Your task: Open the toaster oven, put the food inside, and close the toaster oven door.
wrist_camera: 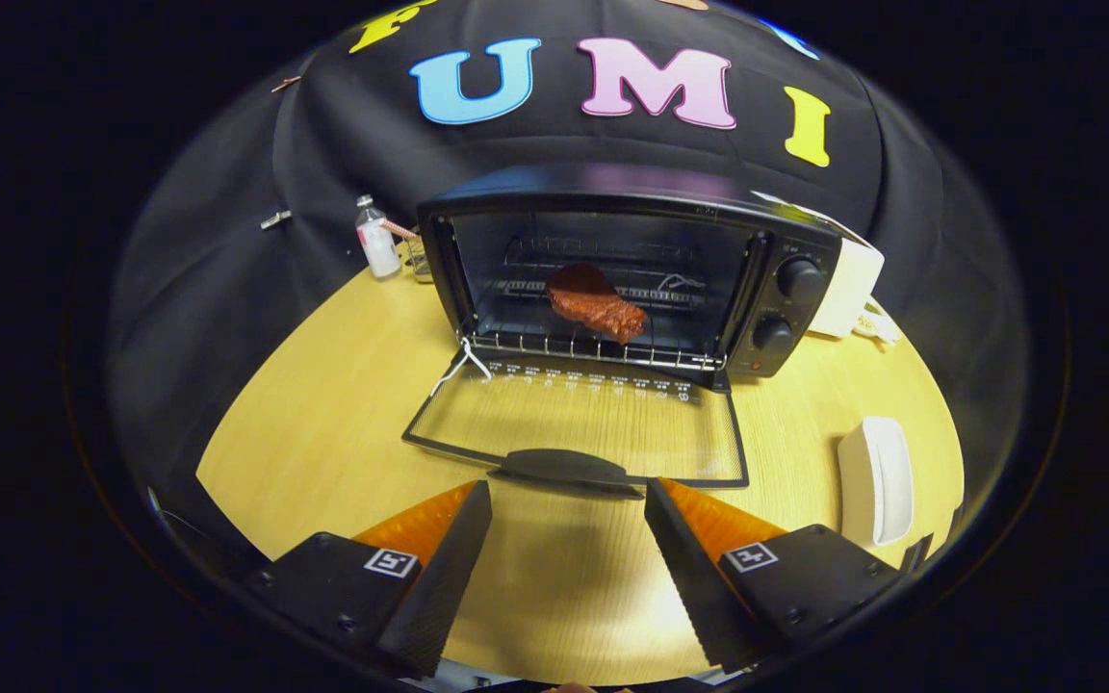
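A pale wooden table [323, 423] is sitting before a black cloth wall [218, 260] — light is glaring off the near boards, and the cloth is hanging in folds.

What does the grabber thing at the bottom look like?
The gripper has two wedge-shaped fingers with ridged inner faces, tapering to points. Each sits on a blocky black mount with screws, carrying a small square black-and-white marker. Its fingers are spread apart.
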`<state>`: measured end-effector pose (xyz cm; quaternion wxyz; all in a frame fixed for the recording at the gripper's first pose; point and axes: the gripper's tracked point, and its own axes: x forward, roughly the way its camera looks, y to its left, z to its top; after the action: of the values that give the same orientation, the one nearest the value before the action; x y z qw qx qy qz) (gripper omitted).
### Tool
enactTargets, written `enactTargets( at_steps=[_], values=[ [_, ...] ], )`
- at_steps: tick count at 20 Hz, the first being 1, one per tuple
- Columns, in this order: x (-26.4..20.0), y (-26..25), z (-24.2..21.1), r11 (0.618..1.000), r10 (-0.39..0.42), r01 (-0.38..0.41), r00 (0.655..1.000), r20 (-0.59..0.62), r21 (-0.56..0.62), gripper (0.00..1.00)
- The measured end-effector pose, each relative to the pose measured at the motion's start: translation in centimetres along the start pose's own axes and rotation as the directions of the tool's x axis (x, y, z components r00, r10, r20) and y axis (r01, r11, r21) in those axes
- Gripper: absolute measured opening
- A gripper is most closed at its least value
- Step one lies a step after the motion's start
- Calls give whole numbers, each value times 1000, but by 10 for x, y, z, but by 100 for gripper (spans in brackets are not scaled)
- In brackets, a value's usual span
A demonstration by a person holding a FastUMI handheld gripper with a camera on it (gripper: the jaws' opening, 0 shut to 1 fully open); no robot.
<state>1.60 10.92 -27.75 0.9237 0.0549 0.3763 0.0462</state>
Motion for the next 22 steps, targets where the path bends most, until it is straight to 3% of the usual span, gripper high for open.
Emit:
enactTargets(
  at_steps=[4, 7, 10, 17, 22],
  values=[
    [21, -7, -43, 998, -34, 40, 993, -116, 42, 99],
    [30, -11, -57, 998, -51, 56, 990, -133, 34, 99],
    [37, -11, -44, 998, -39, 43, 995, -96, 42, 99],
    [53, -13, -30, 989, -98, 107, 991, -91, 100, 99],
    [46, -12, -24, 988, -66, 80, 992, -107, 135, 99]
  ],
)
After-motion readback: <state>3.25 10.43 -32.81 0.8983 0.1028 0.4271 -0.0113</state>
